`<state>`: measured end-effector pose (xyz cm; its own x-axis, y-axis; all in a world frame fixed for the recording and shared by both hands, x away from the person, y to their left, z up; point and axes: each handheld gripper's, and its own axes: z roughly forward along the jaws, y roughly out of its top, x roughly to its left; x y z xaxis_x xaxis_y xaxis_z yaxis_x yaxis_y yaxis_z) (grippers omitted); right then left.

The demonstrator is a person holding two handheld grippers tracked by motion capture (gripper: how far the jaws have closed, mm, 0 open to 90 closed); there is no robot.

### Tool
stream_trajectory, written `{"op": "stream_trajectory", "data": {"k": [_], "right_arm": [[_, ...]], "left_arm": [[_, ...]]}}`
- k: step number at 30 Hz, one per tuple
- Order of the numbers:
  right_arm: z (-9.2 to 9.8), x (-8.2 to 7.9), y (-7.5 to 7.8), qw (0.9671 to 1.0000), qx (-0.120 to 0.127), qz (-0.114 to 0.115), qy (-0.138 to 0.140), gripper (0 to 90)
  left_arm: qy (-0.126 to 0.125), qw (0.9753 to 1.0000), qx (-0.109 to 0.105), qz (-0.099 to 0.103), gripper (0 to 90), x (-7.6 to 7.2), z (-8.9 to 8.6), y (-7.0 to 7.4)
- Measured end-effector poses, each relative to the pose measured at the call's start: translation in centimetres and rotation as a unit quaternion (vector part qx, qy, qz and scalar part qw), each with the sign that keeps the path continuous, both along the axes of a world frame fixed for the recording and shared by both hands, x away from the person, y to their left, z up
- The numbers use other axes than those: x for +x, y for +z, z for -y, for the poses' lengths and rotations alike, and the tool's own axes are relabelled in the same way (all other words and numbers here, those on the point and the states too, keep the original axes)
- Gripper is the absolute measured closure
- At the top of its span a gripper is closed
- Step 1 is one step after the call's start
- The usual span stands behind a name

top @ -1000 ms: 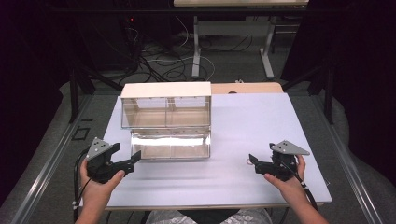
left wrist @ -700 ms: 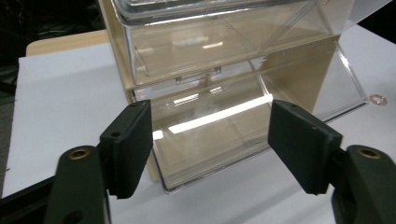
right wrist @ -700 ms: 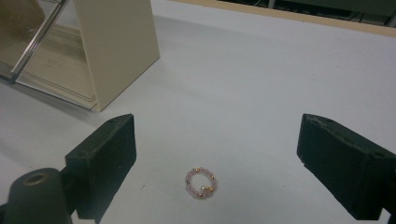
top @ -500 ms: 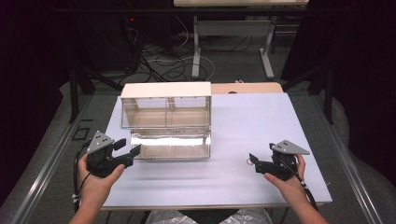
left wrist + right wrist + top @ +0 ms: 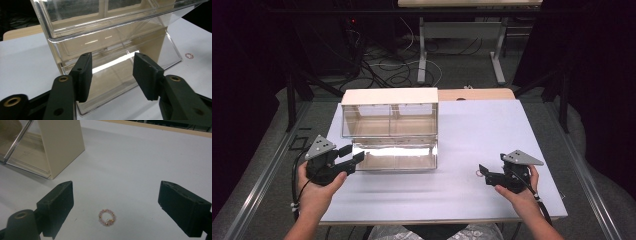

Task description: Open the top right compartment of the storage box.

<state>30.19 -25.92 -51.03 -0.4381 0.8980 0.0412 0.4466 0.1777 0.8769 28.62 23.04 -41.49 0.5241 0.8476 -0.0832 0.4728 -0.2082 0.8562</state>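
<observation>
Two grippers are at work over the white table (image 5: 492, 150), and the left gripper (image 5: 353, 154) is the one that has just moved: a second ago it sat lower and farther out toward the table's left edge, and now it has come up and in, until its tips are just beside the left end of the pulled-out drawer (image 5: 394, 155) of the clear organiser box (image 5: 389, 117). I take that as a move to steady or handle the drawer, so it is ready to receive something. The right gripper (image 5: 483, 171) has stayed where it was, near the table's right front.

Seen along the left gripper (image 5: 111, 75), its jaws stand moderately apart with nothing between them; the drawer's clear corner lies right behind them, and I cannot tell whether either pad touches it.

The right gripper (image 5: 125, 207) is opened wide and holds nothing. On the bare table between its jaws, and a little ahead of them, lies a small pink beaded ring (image 5: 107, 217) with a few gold beads, touching neither pad. From above, that ring (image 5: 477, 173) is a tiny loop just off the gripper's tips, well apart from the box. My guess is that the ring is meant for the open drawer, and picking it up has not yet begun.
</observation>
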Motion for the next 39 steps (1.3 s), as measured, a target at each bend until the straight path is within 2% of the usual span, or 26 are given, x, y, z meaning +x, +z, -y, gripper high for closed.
{"op": "stream_trajectory", "data": {"k": [7, 16, 24, 28, 39], "right_arm": [[-0.1, 0.0, -0.1, 1.0, 0.004, -0.005, -0.001, 12.5], [0.0, 0.1, -0.1, 1.0, 0.004, -0.005, 0.001, 12.6], [0.1, 0.1, -0.2, 1.0, 0.003, -0.008, 0.002, 12.6], [0.1, 0.2, -0.2, 1.0, 0.005, -0.007, 0.001, 12.8], [0.2, 0.3, -0.3, 0.9999, 0.006, -0.009, -0.003, 13.1]], "left_arm": [[-0.01, 0.9998, 0.019, 0.001, 61.7, 0.2, 0.5, 0.2], [-0.022, 0.9995, 0.023, -0.004, 76.4, 0.6, 1.1, 0.5], [-0.029, 0.9986, 0.044, 0.002, 85.2, 0.9, 1.9, 0.7], [-0.035, 0.9983, 0.046, -0.004, 89.7, 1.2, 2.2, 0.8], [-0.036, 0.9983, 0.046, -0.001, 90.0, 1.9, 2.6, 1.3]]}}
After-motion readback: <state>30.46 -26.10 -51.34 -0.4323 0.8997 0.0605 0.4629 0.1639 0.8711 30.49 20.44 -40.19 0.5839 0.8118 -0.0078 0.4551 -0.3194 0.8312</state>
